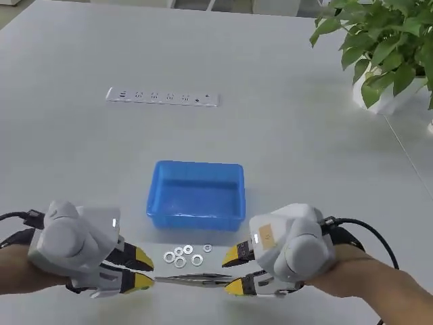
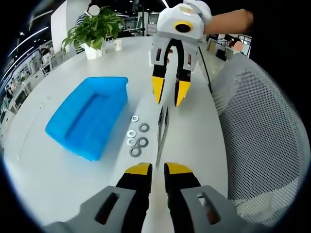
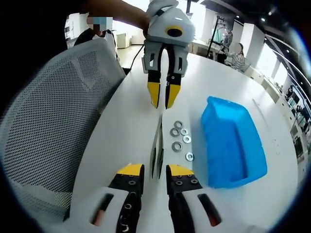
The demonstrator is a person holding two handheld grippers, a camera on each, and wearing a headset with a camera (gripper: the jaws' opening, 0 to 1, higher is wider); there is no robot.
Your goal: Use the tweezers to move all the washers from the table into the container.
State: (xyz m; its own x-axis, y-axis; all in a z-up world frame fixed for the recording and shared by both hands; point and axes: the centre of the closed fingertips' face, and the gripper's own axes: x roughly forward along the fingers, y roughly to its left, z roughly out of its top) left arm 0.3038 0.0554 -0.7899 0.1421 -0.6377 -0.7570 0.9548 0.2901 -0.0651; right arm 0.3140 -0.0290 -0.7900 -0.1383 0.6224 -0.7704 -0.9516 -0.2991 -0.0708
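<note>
Tweezers [image 1: 193,277] lie flat along the near edge of the counter [image 1: 284,135], one end toward each gripper, so either could take them. The left hand-held gripper [image 1: 141,269] and right hand-held gripper [image 1: 235,271] face each other, both spread and holding nothing. Just beyond, the washers [image 1: 184,255] cluster beside the blue container [image 1: 196,220], a short carry.

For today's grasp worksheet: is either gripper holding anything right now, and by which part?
Nothing is held. The tweezers lie flat on the table between the left gripper and right gripper, both with jaws apart.
</note>
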